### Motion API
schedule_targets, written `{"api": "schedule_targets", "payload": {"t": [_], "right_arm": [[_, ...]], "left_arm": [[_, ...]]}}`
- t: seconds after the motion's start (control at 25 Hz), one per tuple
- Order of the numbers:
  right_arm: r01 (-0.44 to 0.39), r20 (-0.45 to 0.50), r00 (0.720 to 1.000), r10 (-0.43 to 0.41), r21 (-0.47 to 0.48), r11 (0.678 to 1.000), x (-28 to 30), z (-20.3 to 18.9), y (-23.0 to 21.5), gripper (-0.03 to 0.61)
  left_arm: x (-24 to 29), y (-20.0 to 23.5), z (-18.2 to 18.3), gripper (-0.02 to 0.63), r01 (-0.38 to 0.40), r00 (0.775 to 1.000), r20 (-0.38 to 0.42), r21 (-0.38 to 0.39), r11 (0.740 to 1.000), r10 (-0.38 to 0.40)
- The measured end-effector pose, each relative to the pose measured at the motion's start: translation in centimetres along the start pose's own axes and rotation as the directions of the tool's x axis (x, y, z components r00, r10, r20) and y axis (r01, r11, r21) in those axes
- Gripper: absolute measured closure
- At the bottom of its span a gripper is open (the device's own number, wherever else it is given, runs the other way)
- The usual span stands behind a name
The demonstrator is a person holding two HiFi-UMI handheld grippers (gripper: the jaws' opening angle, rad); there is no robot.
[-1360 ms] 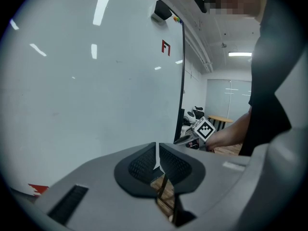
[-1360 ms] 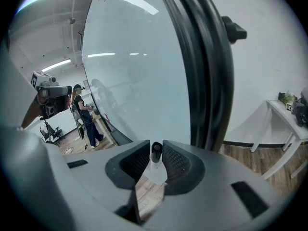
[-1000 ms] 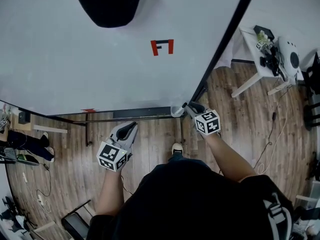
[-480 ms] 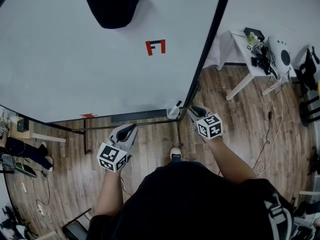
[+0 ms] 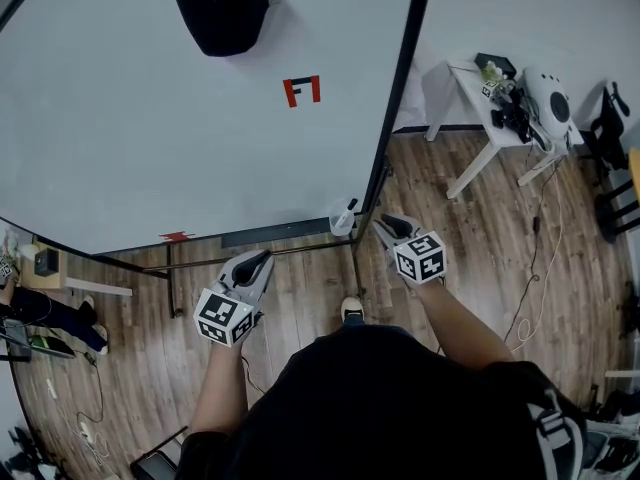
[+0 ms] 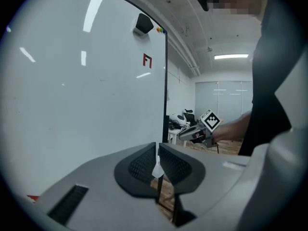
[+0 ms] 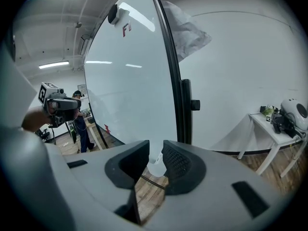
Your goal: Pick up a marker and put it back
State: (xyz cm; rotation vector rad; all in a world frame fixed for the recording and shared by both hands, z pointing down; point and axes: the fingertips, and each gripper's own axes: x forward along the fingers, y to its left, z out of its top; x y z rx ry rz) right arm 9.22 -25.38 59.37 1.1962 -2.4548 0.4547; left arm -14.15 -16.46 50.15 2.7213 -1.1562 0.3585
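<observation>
A small clear cup (image 5: pixel 341 223) hangs at the right end of the whiteboard's tray, and a dark-capped marker (image 5: pixel 349 208) stands in it. My right gripper (image 5: pixel 385 226) hovers just right of the cup, a short way off, open with nothing between its pads. The right gripper view looks through the gap at the cup (image 7: pixel 156 168) ahead. My left gripper (image 5: pixel 262 258) is lower left over the wooden floor, shut and empty; its pads (image 6: pixel 144 163) nearly meet. The left gripper view also shows the right gripper (image 6: pixel 195 133) beyond the board's edge.
The whiteboard (image 5: pixel 150 138) carries a red F mark (image 5: pixel 302 91) and a black object (image 5: pixel 220 8) near its top. Its black frame post (image 5: pixel 400 88) runs beside the cup. A white table (image 5: pixel 470 83) with gear stands at the right. A person (image 5: pixel 45 288) stands far left.
My right gripper has drawn back from the cup, to the right and toward me, leaving the marker standing in it. The head camera has shifted right. The left gripper has barely moved.
</observation>
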Motion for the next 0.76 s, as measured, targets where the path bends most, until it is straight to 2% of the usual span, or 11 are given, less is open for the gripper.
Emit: {"api": "schedule_targets", "payload": {"t": [0.76], "right_arm": [[0.016, 0.037, 0.999, -0.015, -0.001, 1.0, -3.9, -0.7, 3.7, 0.509]], "left_arm": [[-3.9, -1.9, -0.1, 0.581, 0.002, 1.0, 0.023, 0.027, 1.0, -0.003]]}}
